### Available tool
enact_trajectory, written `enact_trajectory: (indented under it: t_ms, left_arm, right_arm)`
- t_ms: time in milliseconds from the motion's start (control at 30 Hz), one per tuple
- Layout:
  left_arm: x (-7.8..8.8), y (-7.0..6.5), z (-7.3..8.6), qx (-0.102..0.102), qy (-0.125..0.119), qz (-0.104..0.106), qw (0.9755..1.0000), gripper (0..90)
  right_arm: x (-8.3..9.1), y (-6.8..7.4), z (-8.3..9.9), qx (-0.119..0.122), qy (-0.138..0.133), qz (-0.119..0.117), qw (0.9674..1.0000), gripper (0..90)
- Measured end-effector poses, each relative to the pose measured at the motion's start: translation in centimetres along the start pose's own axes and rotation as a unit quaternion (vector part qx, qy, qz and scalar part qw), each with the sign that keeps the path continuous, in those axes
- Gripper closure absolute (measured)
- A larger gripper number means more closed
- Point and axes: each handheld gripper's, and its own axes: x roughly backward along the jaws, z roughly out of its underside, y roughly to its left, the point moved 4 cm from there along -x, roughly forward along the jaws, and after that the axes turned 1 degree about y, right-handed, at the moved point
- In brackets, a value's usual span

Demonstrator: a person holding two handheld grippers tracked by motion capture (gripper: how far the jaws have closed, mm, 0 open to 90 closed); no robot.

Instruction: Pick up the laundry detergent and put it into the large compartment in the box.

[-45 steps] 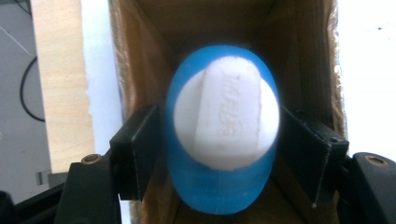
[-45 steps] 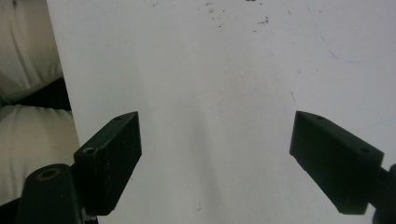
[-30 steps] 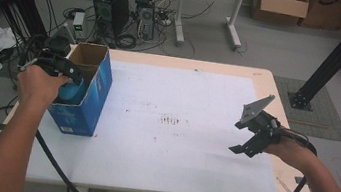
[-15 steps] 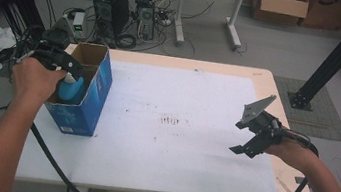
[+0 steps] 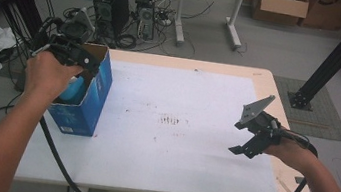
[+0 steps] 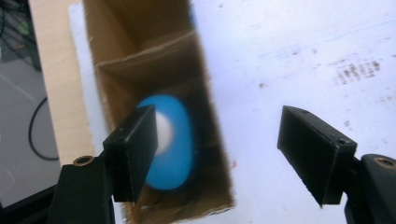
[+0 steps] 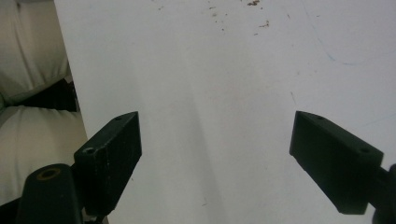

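— Where's your left tool?

— My left gripper (image 5: 75,48) hangs over the open top of the blue box (image 5: 91,100), which stands at the table's (image 5: 195,190) left edge, toward the far corner. Its jaws stand wide apart, gripping nothing. Looking down along them, I see a blue object (image 6: 175,140) with a white patch lying inside the box, under a cardboard divider; it's too blurred to name.

— And the right one?

— My right gripper (image 5: 254,135) is held above the table's right edge, toward the near corner, well apart from the box. Its jaws are also spread wide and empty over the white table top (image 7: 224,93).

— Anything between them?

— Faint dark smudges (image 5: 171,121) mid-table.
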Motion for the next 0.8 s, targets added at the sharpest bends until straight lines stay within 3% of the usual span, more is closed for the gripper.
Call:
enact_trajectory:
  t_ms: [267, 433, 800]
  left_arm:
    - [0.4, -2.3, -0.8, -0.035, -0.012, 0.022, 0.9991, 28.4]
    - [0.4, -3.9, -1.2, -0.066, -0.013, 0.03, 0.9973, 26.2]
    - [-0.1, -6.9, -1.9, -0.133, -0.017, 0.045, 0.9899, 22.6]
  right_arm:
    - [-0.1, 0.1, 0.1, -0.004, 0.003, -0.002, 1.0, 16.8]
    - [-0.3, 0.1, 0.0, -0.005, 0.005, -0.004, 1.0, 16.8]
    - [-0.3, 0.1, -0.1, -0.006, 0.006, -0.003, 1.0, 16.8]
